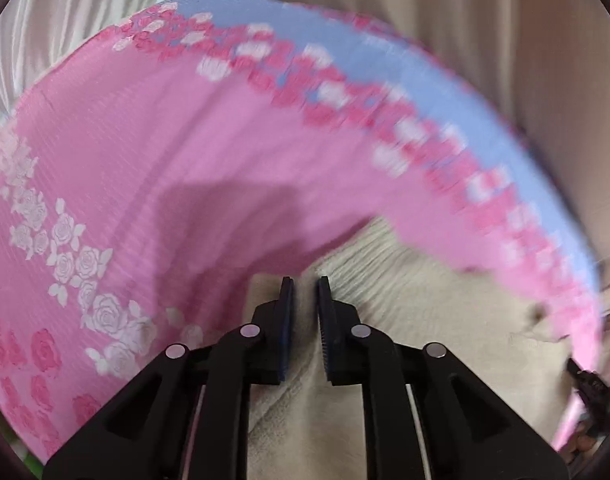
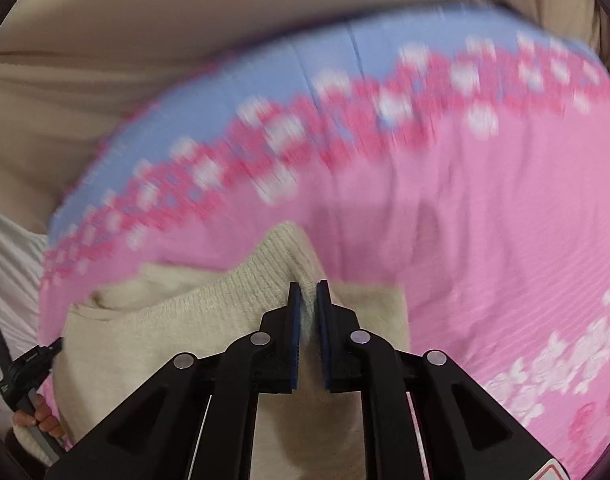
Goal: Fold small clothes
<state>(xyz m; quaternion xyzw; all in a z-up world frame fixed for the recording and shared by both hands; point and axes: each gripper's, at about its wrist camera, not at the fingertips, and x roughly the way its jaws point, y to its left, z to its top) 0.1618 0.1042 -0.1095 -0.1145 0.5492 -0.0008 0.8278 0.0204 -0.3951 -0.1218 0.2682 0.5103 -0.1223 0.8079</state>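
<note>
A cream knit garment point(image 1: 417, 320) lies on a pink sheet printed with roses point(image 1: 145, 152). My left gripper point(image 1: 305, 282) points steeply down, its jaws nearly together, with a fold of the cream knit pinched between the pads. In the right wrist view, my right gripper point(image 2: 308, 284) is likewise shut on the cream knit garment point(image 2: 177, 320), whose ribbed edge rises in a peak to the fingertips. The other gripper and a person's hand point(image 2: 41, 416) show at the left edge.
The pink sheet point(image 2: 485, 220) has a blue band point(image 2: 265, 80) and a rose border along its far edge. Beige fabric point(image 2: 185, 12) lies beyond it. White pleated cloth point(image 1: 65, 20) sits at the far left. The other gripper's frame point(image 1: 585, 380) shows at the right.
</note>
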